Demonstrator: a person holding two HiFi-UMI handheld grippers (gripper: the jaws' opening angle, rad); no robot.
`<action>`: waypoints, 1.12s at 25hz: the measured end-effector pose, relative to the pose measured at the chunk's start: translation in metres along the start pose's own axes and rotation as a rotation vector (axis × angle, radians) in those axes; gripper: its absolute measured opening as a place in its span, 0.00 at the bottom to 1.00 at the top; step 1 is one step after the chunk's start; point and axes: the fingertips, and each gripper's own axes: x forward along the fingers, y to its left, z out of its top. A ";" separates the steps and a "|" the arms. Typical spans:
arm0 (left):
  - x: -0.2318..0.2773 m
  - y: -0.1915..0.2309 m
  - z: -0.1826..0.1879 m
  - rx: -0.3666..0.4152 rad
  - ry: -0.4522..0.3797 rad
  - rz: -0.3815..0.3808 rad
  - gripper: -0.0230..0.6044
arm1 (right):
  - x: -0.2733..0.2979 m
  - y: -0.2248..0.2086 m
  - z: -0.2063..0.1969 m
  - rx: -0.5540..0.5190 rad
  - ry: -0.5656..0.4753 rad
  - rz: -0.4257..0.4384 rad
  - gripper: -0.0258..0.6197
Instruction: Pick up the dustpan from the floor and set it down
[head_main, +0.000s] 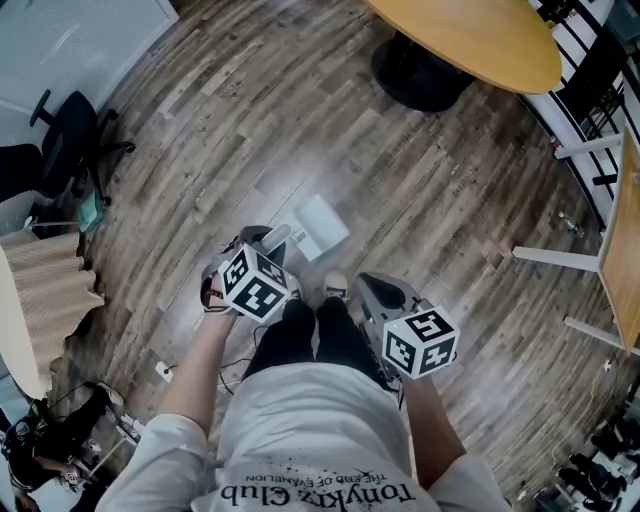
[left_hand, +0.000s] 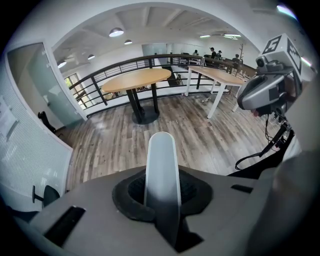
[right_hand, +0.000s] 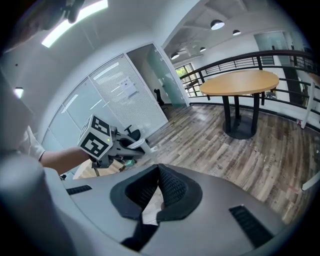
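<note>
The left gripper (left_hand: 161, 200) has its jaws narrowed onto the pale dustpan handle (left_hand: 161, 165), which stands up between them. In the head view the dustpan (head_main: 322, 226) juts from that gripper toward one o'clock over the wood floor (head_main: 420, 190). Whether it touches the boards I cannot tell.

The right gripper (right_hand: 154, 172), at four o'clock from the left, has its jaw tips closed together on nothing.

The grip sits far up a smooth handle, so the pan could swing or twist in the pads and land on an edge. The person's shoe (head_main: 335, 285), at five o'clock from the pan and near it, could catch it. Letting go too high would make it clatter and slide.
</note>
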 end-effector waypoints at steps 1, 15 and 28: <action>0.005 0.000 -0.001 -0.003 0.002 0.000 0.15 | 0.001 -0.001 -0.002 0.005 0.005 -0.001 0.08; 0.053 0.007 -0.002 -0.011 0.020 -0.009 0.15 | 0.015 -0.019 -0.012 0.044 0.059 0.008 0.08; 0.082 0.022 0.003 -0.047 0.018 -0.006 0.15 | 0.034 -0.024 -0.012 0.063 0.088 0.034 0.07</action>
